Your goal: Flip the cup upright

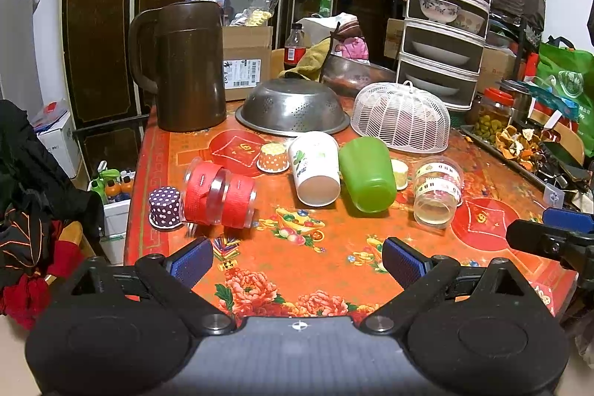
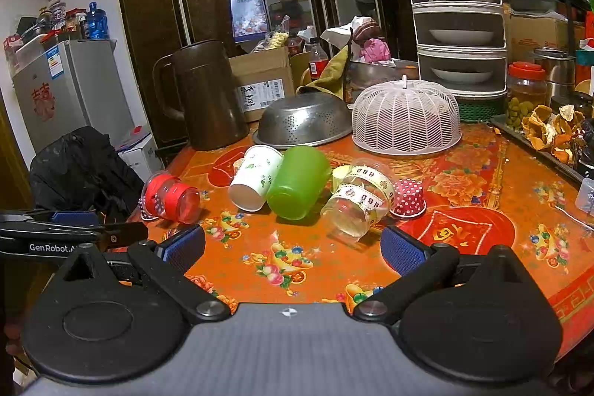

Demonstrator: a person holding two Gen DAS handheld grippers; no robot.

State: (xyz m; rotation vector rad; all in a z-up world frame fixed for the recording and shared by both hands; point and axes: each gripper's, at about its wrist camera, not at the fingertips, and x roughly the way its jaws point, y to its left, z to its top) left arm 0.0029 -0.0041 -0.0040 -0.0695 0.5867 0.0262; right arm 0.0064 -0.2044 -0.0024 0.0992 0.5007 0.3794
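Note:
Several cups lie on their sides on the red floral table (image 1: 326,270): a clear cup wrapped in red tape (image 1: 221,197) (image 2: 172,197), a white paper cup (image 1: 315,169) (image 2: 256,182), a green plastic cup (image 1: 367,179) (image 2: 297,186) and a clear cup with lettered ribbon (image 1: 438,192) (image 2: 360,205). My left gripper (image 1: 297,260) is open and empty, hovering near the front of the table, short of the cups. My right gripper (image 2: 293,249) is open and empty, just in front of the ribbon cup.
Small paper liners sit among the cups: purple dotted (image 1: 165,206), orange dotted (image 1: 274,157), red dotted (image 2: 408,197). Behind stand a brown jug (image 1: 185,69), an upturned steel colander (image 1: 293,108), a white mesh food cover (image 1: 402,117) and a tiered dish rack (image 1: 445,13).

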